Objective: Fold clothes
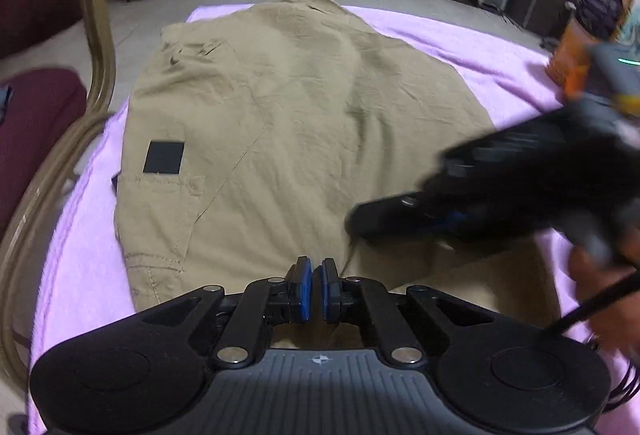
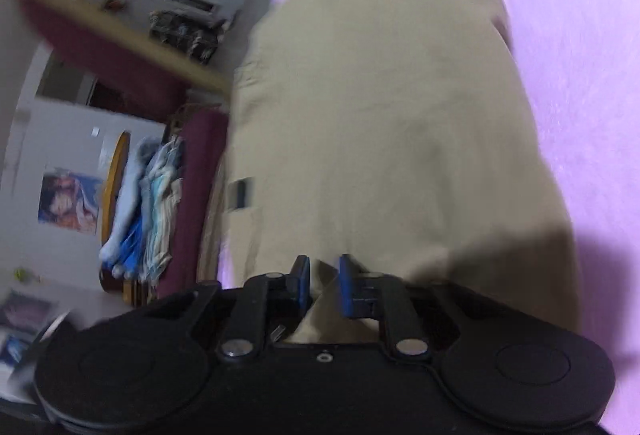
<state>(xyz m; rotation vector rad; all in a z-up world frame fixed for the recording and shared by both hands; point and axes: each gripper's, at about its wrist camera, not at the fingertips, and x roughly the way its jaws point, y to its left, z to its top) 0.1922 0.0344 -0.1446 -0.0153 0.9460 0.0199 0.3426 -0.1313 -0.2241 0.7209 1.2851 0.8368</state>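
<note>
Lilac cover (image 1: 460,39) under khaki trousers (image 1: 304,107), lengthwise away; left claw (image 1: 314,289) closed empty, right claw (image 2: 325,285) pinching cloth.

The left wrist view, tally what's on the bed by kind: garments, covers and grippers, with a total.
Khaki garment: 1
Pink cover spread under it: 1
Grippers: 2, the left gripper and the right gripper, which is blurred
Total: 4

Both wrist views look down, close (right rolled), sharing khaki garment (image 1: 296,107).
</note>
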